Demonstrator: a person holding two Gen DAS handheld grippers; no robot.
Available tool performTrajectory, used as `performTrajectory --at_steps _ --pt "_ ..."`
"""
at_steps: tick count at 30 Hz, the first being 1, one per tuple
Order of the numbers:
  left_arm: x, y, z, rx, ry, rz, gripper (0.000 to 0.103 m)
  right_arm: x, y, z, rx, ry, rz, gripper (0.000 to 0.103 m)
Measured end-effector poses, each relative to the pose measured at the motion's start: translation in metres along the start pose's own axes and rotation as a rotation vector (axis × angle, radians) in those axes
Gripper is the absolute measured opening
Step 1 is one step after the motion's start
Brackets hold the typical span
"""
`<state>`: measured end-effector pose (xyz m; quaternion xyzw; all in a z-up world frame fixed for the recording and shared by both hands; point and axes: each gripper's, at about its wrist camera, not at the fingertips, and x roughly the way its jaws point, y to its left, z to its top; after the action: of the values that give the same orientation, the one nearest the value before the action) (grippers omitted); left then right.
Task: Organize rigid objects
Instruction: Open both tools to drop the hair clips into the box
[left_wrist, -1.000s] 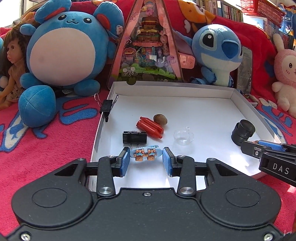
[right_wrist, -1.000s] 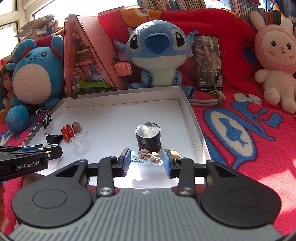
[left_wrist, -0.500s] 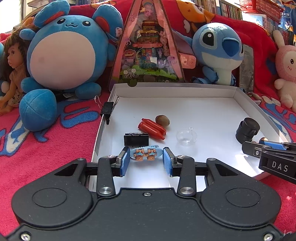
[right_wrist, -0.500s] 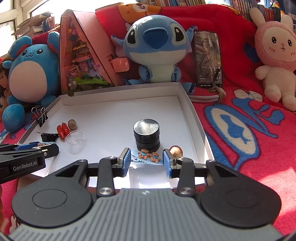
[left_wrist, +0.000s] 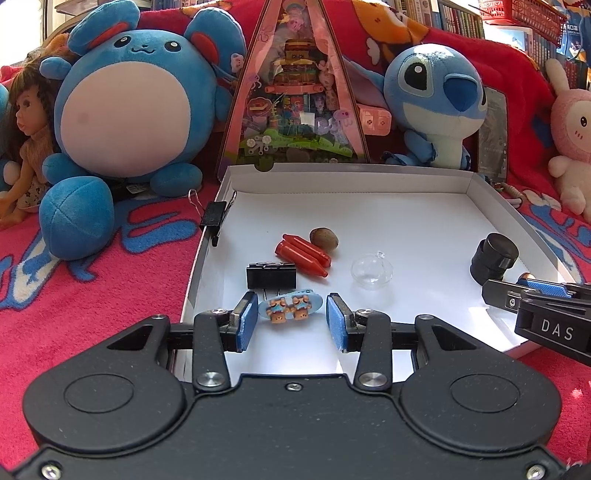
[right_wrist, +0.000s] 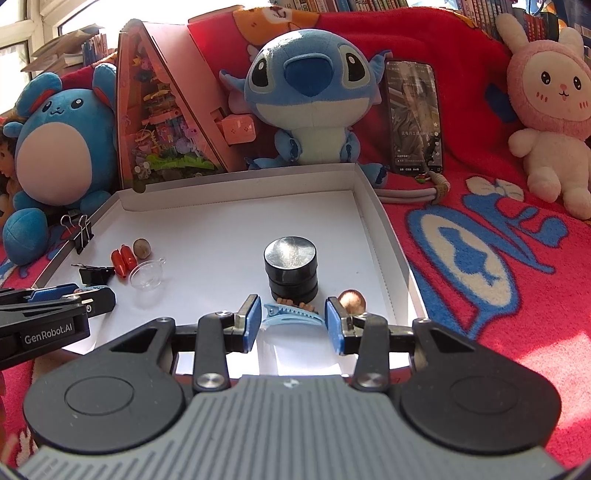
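A white shallow box (left_wrist: 369, 206) holds small rigid items. In the left wrist view my left gripper (left_wrist: 291, 319) is open around a light blue hair clip with two bear charms (left_wrist: 290, 312), fingers apart from it. Beyond lie a black binder clip (left_wrist: 271, 275), red crayons (left_wrist: 303, 254), a brown nut (left_wrist: 323, 238) and a clear plastic dome (left_wrist: 371, 271). In the right wrist view my right gripper (right_wrist: 293, 323) is open around a second blue bear hair clip (right_wrist: 291, 314), just in front of a black round tin (right_wrist: 291, 267) and beside a copper ball (right_wrist: 352, 301).
Another binder clip (left_wrist: 214, 216) grips the box's left wall. Plush toys (right_wrist: 310, 99), a pink triangular playset (left_wrist: 295, 96), a phone (right_wrist: 413, 114) and a doll (left_wrist: 22, 147) crowd the red blanket (right_wrist: 498, 266) behind and beside the box.
Both grippers have drawn back slightly and lowered. The right one's clip now shows edge-on and the copper ball has come into view beside its right finger.
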<state>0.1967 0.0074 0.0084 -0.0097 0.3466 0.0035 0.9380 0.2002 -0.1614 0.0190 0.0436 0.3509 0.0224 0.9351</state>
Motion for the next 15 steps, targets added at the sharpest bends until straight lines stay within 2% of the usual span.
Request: performTrajectory --at_steps 4,8,13,15 --pt "-0.008 -0.002 0.0 0.006 0.012 -0.01 0.062 -0.004 -0.002 0.0 0.007 -0.005 0.008 0.058" --pt "-0.02 -0.003 -0.001 0.016 -0.002 -0.02 0.075 -0.011 -0.002 0.0 0.004 -0.019 0.018 0.065" --pt "-0.038 -0.004 -0.001 0.028 -0.018 -0.035 0.079 -0.025 0.0 -0.002 -0.018 -0.039 0.022 0.07" --pt "-0.046 -0.004 -0.003 0.04 -0.028 -0.041 0.081 -0.033 -0.001 -0.002 -0.019 -0.051 0.024 0.076"
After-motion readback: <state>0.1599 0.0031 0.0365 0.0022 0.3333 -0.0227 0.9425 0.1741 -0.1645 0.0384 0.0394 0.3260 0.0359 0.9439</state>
